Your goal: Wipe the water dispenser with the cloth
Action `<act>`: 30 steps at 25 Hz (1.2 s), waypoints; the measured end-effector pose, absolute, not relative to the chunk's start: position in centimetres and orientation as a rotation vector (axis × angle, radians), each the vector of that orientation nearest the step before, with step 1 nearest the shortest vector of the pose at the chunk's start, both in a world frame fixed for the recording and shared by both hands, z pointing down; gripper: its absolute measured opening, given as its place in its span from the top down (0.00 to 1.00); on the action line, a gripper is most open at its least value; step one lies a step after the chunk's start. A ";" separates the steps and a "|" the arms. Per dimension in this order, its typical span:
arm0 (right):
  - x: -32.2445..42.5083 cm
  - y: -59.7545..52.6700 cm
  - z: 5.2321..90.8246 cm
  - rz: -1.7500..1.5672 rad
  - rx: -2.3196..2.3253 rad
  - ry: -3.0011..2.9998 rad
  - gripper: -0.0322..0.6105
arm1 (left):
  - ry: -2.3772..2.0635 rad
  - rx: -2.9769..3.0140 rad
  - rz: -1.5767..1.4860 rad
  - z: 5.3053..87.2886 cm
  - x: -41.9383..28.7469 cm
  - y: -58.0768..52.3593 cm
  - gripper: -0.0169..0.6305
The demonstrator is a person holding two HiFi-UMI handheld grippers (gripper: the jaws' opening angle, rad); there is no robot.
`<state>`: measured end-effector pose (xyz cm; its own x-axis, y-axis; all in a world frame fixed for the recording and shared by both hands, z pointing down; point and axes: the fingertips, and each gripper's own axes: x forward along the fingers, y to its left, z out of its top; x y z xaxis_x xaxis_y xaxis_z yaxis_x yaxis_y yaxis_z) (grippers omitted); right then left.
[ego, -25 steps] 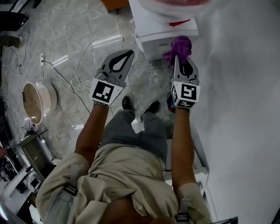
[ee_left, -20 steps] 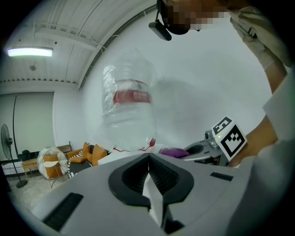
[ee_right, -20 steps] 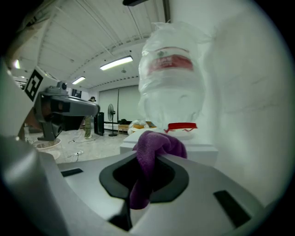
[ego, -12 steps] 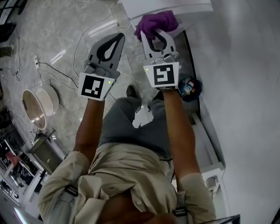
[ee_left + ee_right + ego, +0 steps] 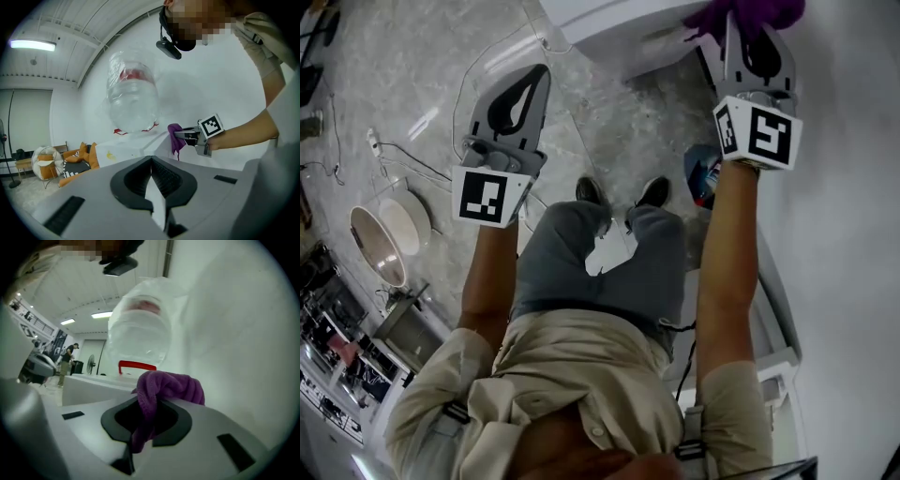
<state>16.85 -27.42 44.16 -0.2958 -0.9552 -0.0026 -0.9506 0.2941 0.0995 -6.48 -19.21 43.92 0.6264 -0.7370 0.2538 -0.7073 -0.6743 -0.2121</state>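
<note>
Left gripper (image 5: pixel 536 80): jaws together on nothing, held idle over the floor, short of the machine. Right gripper (image 5: pixel 750 42): jaws clamped on the purple cloth (image 5: pixel 171 385), bunched at the wall-side upper corner of the white water dispenser (image 5: pixel 600 19), below its inverted bottle (image 5: pixel 140 329). Wiping step is judged under way. The next move likely calls for pressing the cloth flat and sweeping it along the casing.

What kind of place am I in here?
Probably an indoor workspace or lab hall: a white water dispenser with its bottle, loose cables on a stone-look floor, and strip lights overhead.
</note>
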 end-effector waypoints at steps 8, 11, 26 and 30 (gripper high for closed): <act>12.4 -26.0 46.8 0.001 1.906 -2.540 0.87 | 1.199 -2.773 -0.467 44.9 -6.5 -19.6 0.95; 5.4 -23.6 49.1 0.033 1.694 -2.642 0.87 | 1.191 -2.771 -0.443 44.9 -6.2 -19.8 0.95; 16.8 -28.3 56.7 0.212 1.968 -2.395 0.87 | 1.131 -2.819 -0.401 46.9 -2.7 -20.8 0.95; 19.3 -29.1 57.3 0.248 2.053 -2.411 0.87 | 1.118 -2.818 -0.440 48.6 -2.3 -20.8 0.95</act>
<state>19.30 -29.12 57.28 -0.1642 -0.9836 0.0747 -0.9782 0.1526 -0.1410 -2.30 -20.76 48.61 0.6929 -0.6816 0.2351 -0.6591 -0.7310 -0.1769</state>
